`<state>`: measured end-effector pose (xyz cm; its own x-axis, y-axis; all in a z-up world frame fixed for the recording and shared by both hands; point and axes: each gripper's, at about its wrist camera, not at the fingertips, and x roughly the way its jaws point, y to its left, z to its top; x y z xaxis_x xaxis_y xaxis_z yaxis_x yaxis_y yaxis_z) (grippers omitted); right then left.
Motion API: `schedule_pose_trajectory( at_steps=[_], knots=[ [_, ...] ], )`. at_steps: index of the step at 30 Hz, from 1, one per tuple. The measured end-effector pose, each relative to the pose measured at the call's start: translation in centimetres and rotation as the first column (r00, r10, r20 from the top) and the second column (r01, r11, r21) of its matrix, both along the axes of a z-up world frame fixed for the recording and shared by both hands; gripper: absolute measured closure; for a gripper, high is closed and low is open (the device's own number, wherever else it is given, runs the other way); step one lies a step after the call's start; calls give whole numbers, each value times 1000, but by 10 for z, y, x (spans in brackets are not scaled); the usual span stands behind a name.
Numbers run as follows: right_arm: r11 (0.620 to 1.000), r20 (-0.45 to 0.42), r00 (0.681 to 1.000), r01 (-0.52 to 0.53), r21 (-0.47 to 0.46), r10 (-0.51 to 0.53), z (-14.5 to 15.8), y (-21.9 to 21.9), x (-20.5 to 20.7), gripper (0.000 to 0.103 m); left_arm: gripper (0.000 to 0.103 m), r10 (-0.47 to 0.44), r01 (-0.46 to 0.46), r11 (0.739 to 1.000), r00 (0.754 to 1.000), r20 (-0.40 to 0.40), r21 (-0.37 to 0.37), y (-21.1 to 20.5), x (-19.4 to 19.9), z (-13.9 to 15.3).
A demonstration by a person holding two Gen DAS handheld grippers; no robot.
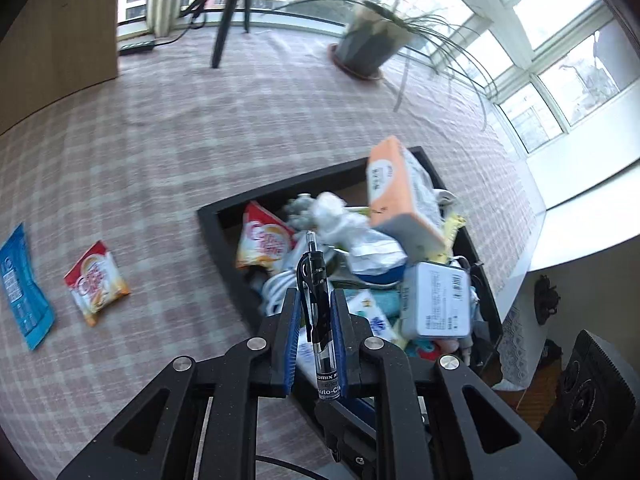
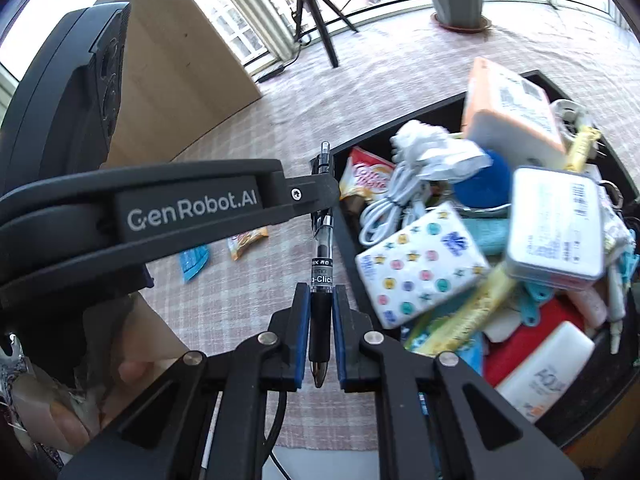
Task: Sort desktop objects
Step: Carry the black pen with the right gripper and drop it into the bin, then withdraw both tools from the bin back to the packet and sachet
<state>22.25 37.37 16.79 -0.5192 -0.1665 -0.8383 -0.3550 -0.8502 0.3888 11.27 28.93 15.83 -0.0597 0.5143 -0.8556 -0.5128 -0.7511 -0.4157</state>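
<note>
I'm clamping both my left tool (image 1: 314, 312) and right tool (image 2: 320, 320) on one black pen (image 2: 322, 248), risking a drop into the tray (image 2: 348, 248) if both release together.

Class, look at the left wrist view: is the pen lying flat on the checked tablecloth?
No. The pen is held off the tablecloth, between the pads of the left tool, over the black tray.

Pen (image 1: 318, 312) over tray (image 1: 224, 210) edge, two sachets (image 1: 96, 282) left on tablecloth (image 1: 180, 128)
</note>
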Motion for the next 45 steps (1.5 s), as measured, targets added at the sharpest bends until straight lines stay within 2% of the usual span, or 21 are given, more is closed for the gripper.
schedule_pose_trajectory(
  at_steps=[4,7,8,16,19,20,21,22,25,34,39,45],
  knots=[
    [995,-13,996,94,26,-94,16,42,37,92,89,-103,103,995,994,-21,18,47,25,16],
    [986,-18,986,165,39,-164,23,57,54,92,89,-176,176,984,984,-35,25,81,45,26],
    [982,-18,983,185,38,-184,26,78,62,92,89,-198,198,980,980,-36,26,92,51,28],
    [947,-6,949,316,58,-317,20,103,98,92,88,-330,331,943,942,-58,20,161,95,33],
    [936,10,939,342,80,-344,19,112,107,91,87,-344,345,938,936,-73,10,173,103,34],
    [934,16,937,348,83,-350,18,115,109,90,84,-338,340,941,938,-79,4,176,103,34],
    [931,17,934,355,82,-357,17,116,110,89,71,-334,336,942,939,-75,2,177,103,34],
    [929,16,932,360,81,-363,16,117,112,87,64,-332,333,943,940,-77,13,176,103,34],
    [924,23,926,373,84,-376,12,121,114,76,64,-320,322,947,942,-102,7,172,103,36],
    [941,8,944,328,87,-330,16,105,101,76,64,-238,238,971,965,-106,-8,136,81,37],
    [956,-10,959,284,73,-284,19,86,77,72,64,-155,154,988,982,-105,-17,95,57,33],
    [980,-25,983,184,76,-183,23,54,38,64,64,-7,3,999,994,-109,-37,30,17,28]
  ],
)
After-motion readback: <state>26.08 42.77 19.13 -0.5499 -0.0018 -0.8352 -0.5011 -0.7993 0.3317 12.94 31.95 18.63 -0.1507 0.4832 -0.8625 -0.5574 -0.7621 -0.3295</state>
